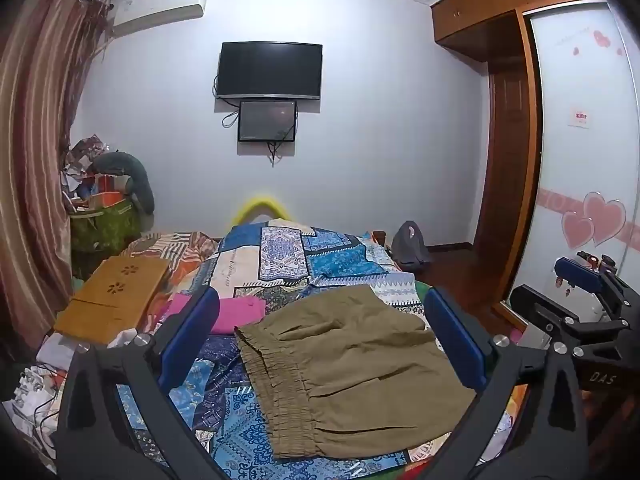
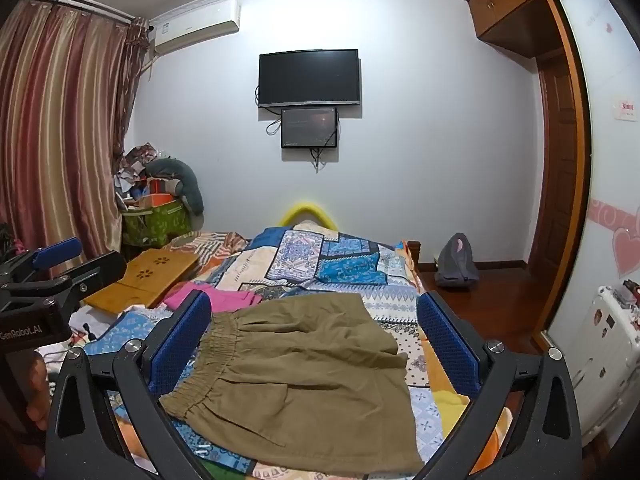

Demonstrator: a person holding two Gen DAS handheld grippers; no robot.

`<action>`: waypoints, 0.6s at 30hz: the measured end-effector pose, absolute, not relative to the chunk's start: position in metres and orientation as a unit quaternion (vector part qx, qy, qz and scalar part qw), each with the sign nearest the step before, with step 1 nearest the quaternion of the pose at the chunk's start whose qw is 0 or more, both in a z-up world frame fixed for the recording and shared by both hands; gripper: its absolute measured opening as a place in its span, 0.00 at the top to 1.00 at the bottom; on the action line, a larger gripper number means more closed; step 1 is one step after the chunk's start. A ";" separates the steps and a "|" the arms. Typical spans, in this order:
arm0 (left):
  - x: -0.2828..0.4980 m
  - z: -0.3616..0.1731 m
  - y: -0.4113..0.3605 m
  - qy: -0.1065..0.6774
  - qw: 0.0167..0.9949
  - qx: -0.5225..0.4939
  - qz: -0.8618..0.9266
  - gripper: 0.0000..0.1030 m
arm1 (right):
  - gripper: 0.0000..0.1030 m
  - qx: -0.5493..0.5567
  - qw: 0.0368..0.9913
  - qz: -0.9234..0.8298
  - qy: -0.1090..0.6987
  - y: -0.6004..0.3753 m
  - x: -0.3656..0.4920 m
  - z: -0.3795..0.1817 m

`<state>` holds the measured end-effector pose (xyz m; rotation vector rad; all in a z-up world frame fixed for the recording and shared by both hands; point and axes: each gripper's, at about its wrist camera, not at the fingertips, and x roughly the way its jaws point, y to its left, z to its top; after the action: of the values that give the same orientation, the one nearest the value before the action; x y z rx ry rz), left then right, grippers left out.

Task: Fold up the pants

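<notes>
**Both grippers spread above folded olive pants on bed**

L wrist view: left gripper fills bottom of frame, blue-padded fingers spread wide, holding nothing. Btwn them, lower centre, lie the pants – olive-brown, folded into a compact block, elastic waistband on the left side, flat on the patchwork quilt of the bed. Right gripper shows at right edge of frame, seen side-on; can't tell its finger gap from here.

R wrist view: right gripper at bottom of frame, fingers also spread wide, empty. Pants sit lower centre btwn them, waistband running along the left finger. Left gripper visible at left edge, mid-height.

Just past the pants, left of centre: pink garment. Further left, a wooden lap tray on the bed. Far right on the floor, a grey bag. Back wall, upper centre: TV w/ a smaller screen below.
</notes>
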<state>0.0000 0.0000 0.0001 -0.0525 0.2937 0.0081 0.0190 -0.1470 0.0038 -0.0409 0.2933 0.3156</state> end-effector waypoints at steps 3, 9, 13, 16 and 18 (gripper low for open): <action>0.001 0.000 0.000 0.146 0.989 -0.024 0.007 0.00 | 0.00 -0.022 0.977 0.155 0.146 -0.147 0.019 0.004; 0.001 0.000 -0.003 0.142 0.990 -0.023 0.005 0.00 | 0.00 -0.021 0.977 0.153 0.146 -0.148 0.019 0.002; 0.001 -0.001 -0.003 0.140 0.990 -0.022 0.005 0.00 | 0.00 -0.020 0.977 0.152 0.145 -0.146 0.021 0.003; 0.002 0.004 -0.002 0.140 0.990 -0.022 0.006 0.00 | 0.00 -0.018 0.978 0.152 0.144 -0.148 0.019 0.003; 0.004 0.003 -0.001 0.139 0.990 -0.022 0.006 0.00 | 0.00 -0.018 0.978 0.151 0.143 -0.148 0.019 0.004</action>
<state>0.0036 -0.0013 0.0033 -0.0442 0.2798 0.0124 0.0194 -0.1481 0.0035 -0.0356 0.2888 0.3051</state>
